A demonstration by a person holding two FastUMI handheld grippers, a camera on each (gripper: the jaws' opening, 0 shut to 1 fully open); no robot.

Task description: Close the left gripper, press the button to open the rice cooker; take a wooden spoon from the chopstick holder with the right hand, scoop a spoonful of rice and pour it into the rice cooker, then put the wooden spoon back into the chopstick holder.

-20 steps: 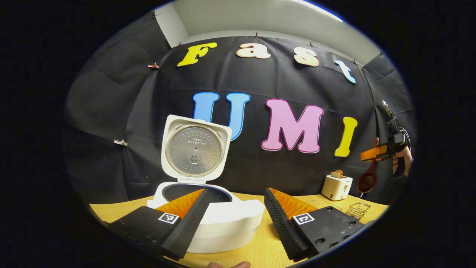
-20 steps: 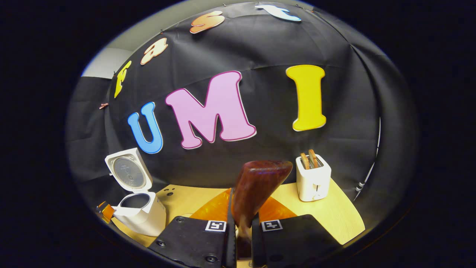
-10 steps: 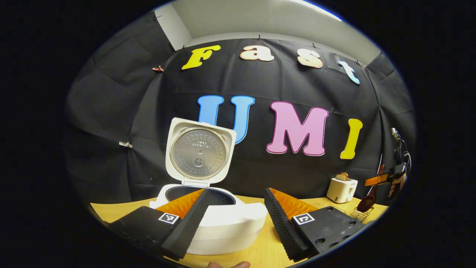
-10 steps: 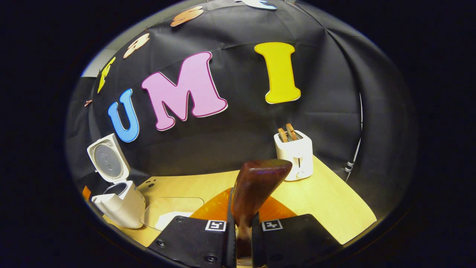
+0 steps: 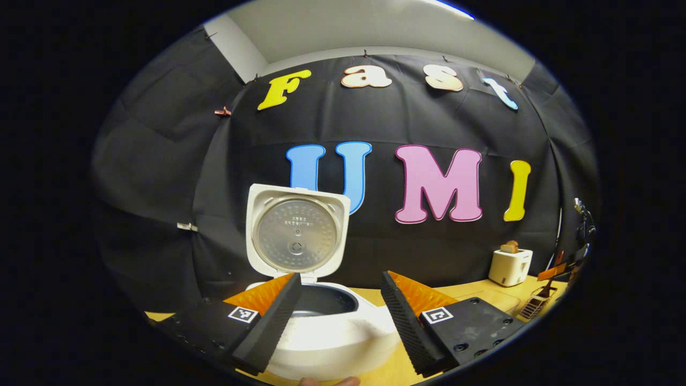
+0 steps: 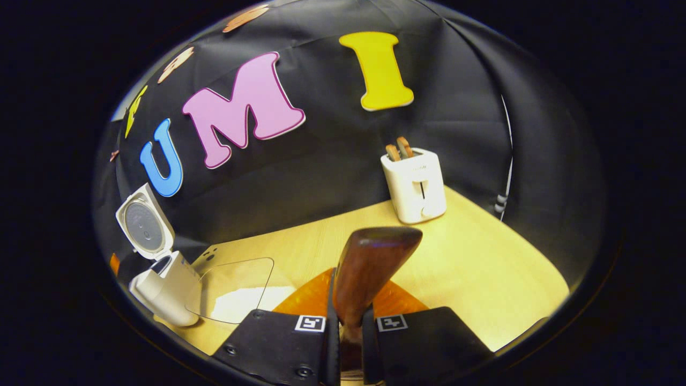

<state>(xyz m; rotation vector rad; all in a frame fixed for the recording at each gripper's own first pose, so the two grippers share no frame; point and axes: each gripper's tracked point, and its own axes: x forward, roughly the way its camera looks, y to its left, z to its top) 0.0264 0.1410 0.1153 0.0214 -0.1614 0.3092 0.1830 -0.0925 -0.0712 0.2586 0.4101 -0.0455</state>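
Here, wooden spoon [image 6: 370, 268] clamped upright in right gripper [image 6: 347, 327], rice cooker [image 6: 163, 279] far left.

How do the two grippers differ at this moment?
The left gripper is open with nothing between its fingers; the right gripper is shut on the wooden spoon. The left faces the open rice cooker; the right looks over the table.

We carried two wedge-shaped grippers: the left gripper [image 5: 338, 300] had ridged inner faces, square black-and-white markers and round screw heads; the right gripper [image 6: 348, 343] bore the same markers and screws on flat plates.
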